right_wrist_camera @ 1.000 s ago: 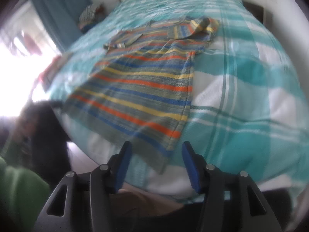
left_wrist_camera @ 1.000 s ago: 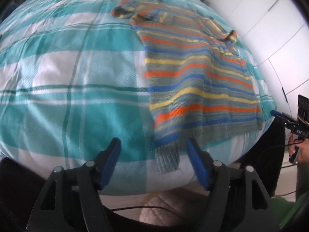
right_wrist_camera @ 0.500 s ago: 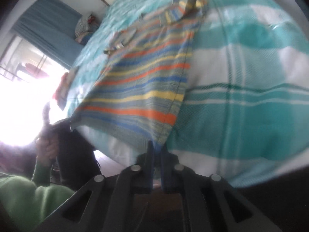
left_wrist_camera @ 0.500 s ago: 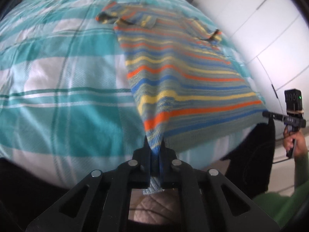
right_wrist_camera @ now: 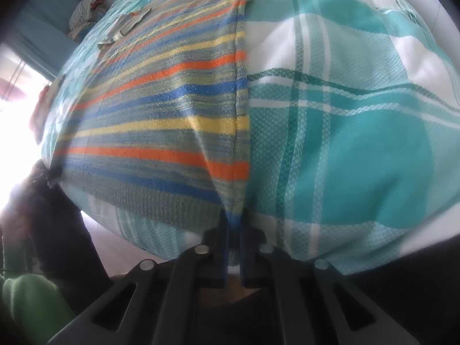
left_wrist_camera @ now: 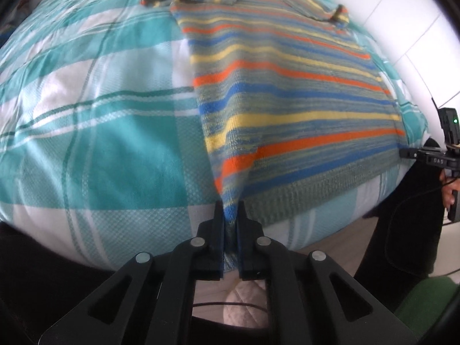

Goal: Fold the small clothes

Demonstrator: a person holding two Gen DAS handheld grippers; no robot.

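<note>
- Your left gripper [left_wrist_camera: 230, 210] points steeply down at the near edge of the bed [left_wrist_camera: 95, 132]. Its two black fingers [left_wrist_camera: 217, 224] stand pressed together on the near left corner of the striped sweater [left_wrist_camera: 287, 86], with the ribbed hem caught between the pads.
- The cloth rises into a small ridge from that pinch, so the corner is lifted off the checked turquoise bedspread.
- Your right gripper [right_wrist_camera: 233, 218] points down at much the same steep tilt. Its fingers [right_wrist_camera: 223, 230] are closed tight on the sweater's other near corner, right at the side seam and hem.
- From the left wrist view, your right hand [left_wrist_camera: 450, 189] shows at the far right edge, holding its gripper's handle beside the bed.
- The sweater lies flat across the bed, hem toward you, sleeves folded in at the far end, stretched between the two pinched corners.
- A green sleeve [right_wrist_camera: 31, 304] shows at the lower left of the right wrist view.
</note>
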